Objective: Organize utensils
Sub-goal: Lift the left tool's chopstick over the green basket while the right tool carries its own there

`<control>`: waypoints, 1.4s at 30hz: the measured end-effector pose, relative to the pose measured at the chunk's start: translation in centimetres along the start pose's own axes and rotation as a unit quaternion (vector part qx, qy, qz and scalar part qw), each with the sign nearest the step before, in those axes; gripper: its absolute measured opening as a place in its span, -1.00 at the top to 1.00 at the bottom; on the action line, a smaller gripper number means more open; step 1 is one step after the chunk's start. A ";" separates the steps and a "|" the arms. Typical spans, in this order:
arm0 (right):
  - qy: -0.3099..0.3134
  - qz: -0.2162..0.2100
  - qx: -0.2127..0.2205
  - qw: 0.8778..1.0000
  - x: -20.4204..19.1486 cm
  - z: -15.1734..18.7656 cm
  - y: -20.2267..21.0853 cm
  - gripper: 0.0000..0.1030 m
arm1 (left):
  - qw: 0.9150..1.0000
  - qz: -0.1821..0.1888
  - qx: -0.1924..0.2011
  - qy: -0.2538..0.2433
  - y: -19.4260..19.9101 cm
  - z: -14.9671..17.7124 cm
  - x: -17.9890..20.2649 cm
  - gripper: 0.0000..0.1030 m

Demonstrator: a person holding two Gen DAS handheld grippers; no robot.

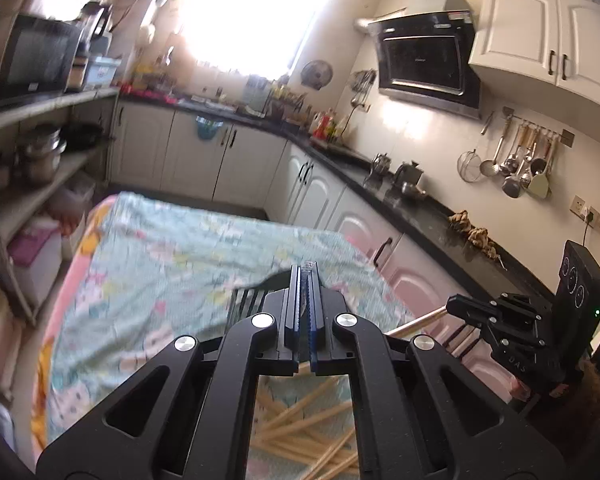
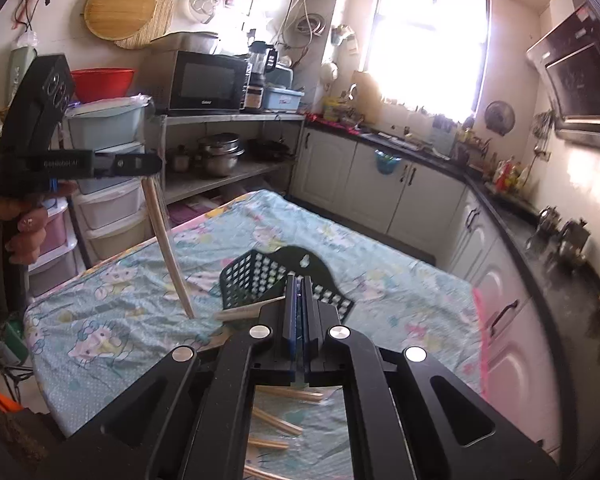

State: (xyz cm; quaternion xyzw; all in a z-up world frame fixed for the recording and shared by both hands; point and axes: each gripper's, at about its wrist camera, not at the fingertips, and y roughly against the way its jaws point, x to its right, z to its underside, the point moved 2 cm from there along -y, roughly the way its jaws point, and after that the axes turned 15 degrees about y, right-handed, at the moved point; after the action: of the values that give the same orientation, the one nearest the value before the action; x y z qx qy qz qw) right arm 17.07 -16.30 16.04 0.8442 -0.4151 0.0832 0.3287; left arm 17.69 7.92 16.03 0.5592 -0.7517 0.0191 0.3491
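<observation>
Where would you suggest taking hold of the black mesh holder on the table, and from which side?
Likely its solid rounded tab with the hanging hole, from above: the black mesh holder lies tipped on the cloth, and that thin tab stands clear.

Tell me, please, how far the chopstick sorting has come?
Done: nothing seen; the black holder looks empty on the cloth. In hand: the left gripper pinches one chopstick, the right gripper another chopstick. Left: loose chopsticks scattered on the cloth.
</observation>
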 end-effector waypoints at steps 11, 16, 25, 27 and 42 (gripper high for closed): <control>-0.005 0.056 0.017 0.998 3.7 -2.7 2.2 0.96 | 0.999 0.010 0.032 -0.034 -1.7 -5.1 4.0 0.99; -0.014 0.086 0.011 0.996 6.1 -2.5 2.2 0.96 | 0.999 0.003 0.041 -0.034 -3.0 -6.9 4.6 0.99; -0.011 0.117 -0.027 0.993 8.5 -1.1 0.5 0.96 | 0.999 -0.020 0.029 -0.023 -6.1 -7.4 3.4 0.99; -0.006 0.120 -0.036 0.992 8.6 -0.9 -0.1 0.96 | 0.999 -0.024 0.022 -0.019 -6.9 -7.2 2.9 0.99; -0.017 0.085 -0.092 0.992 7.0 0.6 -7.6 0.96 | 0.999 -0.051 -0.007 -0.019 -10.9 -4.1 0.4 0.99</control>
State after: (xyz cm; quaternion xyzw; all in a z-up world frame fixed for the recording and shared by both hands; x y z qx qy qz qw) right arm 27.24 -17.83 14.81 0.7737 -0.4964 0.0580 0.3895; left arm 29.07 5.20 15.44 0.5944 -0.7287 -0.0146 0.3396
